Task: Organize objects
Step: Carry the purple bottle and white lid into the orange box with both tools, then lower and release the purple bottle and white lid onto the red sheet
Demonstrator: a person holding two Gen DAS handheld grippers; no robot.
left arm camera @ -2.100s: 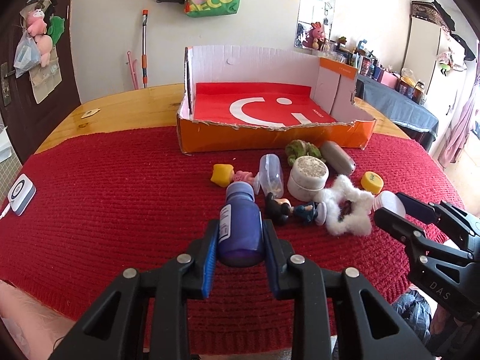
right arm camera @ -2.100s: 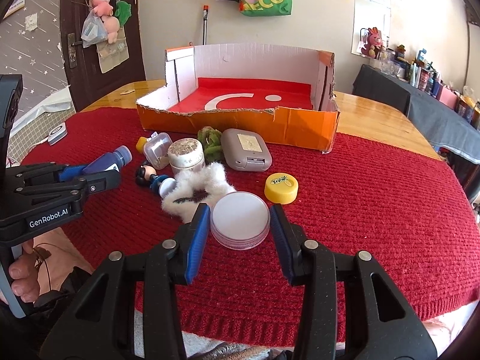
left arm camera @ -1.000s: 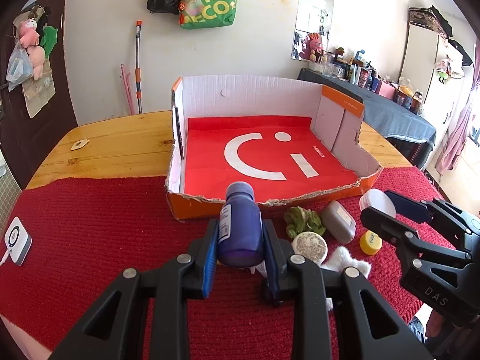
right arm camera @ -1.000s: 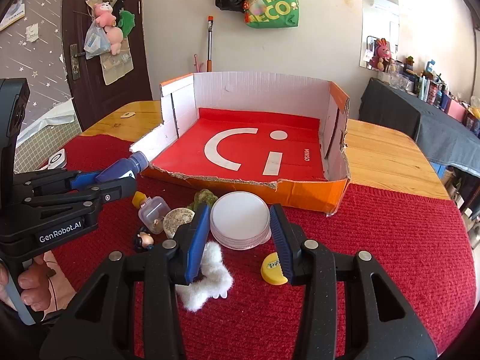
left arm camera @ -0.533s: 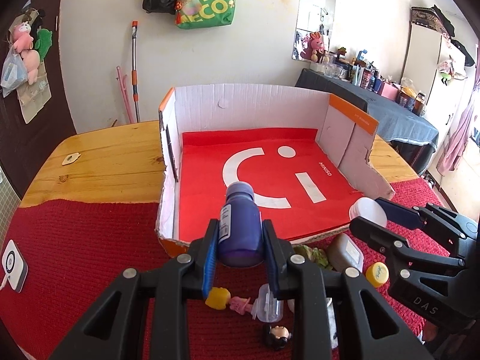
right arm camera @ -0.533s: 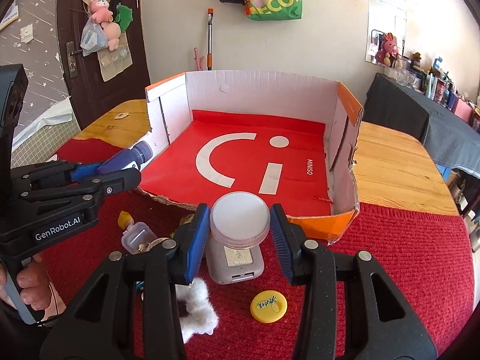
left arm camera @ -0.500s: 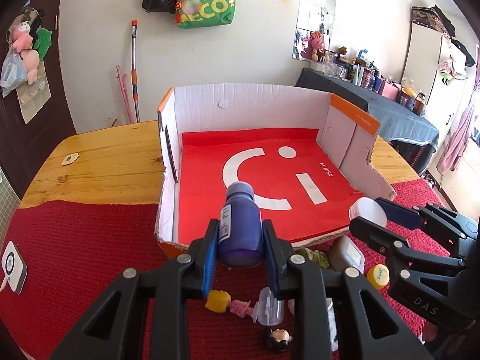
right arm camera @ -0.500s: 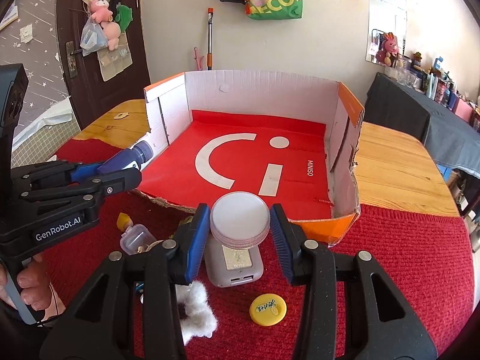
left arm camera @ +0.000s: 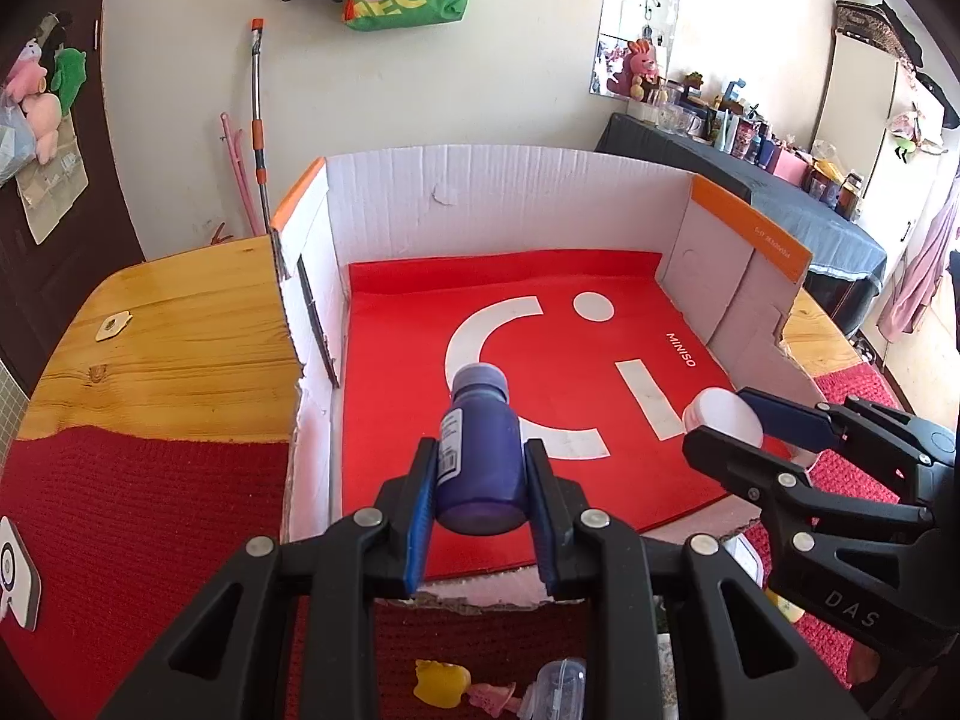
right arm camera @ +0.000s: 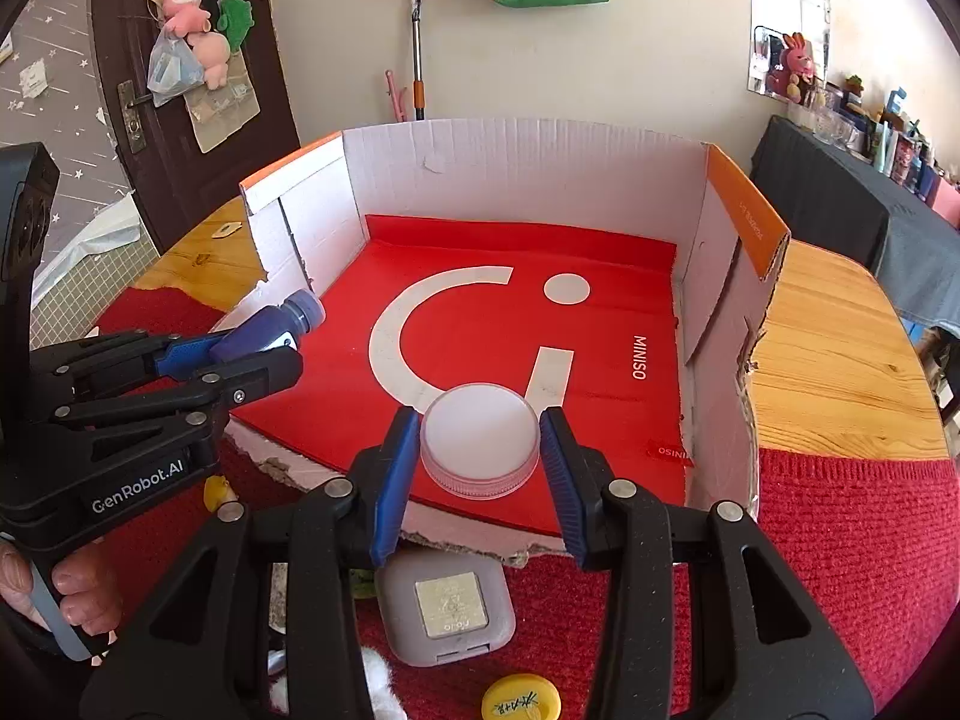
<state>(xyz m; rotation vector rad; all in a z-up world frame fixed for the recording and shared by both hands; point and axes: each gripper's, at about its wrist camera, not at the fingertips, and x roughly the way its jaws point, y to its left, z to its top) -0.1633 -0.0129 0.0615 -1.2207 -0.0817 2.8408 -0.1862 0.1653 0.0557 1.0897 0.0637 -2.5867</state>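
My left gripper (left arm camera: 478, 501) is shut on a dark blue bottle (left arm camera: 478, 462), held lying forward above the front left part of an open cardboard box (left arm camera: 504, 192) with a red floor. The bottle also shows in the right wrist view (right arm camera: 264, 327). My right gripper (right arm camera: 477, 453) is shut on a round white jar (right arm camera: 477, 441), above the box's front right part; the jar also shows in the left wrist view (left arm camera: 723, 417). The box (right arm camera: 522, 162) has a torn low front wall.
The box stands on a wooden table (left arm camera: 174, 336) partly covered by a red knitted cloth (left arm camera: 138, 516). In front of the box lie a grey case (right arm camera: 447, 606), a yellow cap (right arm camera: 521, 705), a yellow toy (left arm camera: 443, 683) and a small clear container (left arm camera: 558, 687).
Both grippers have moved forward with their loads, from above the cloth in front of the box to above the box's front part. The loose items have dropped below the fingers.
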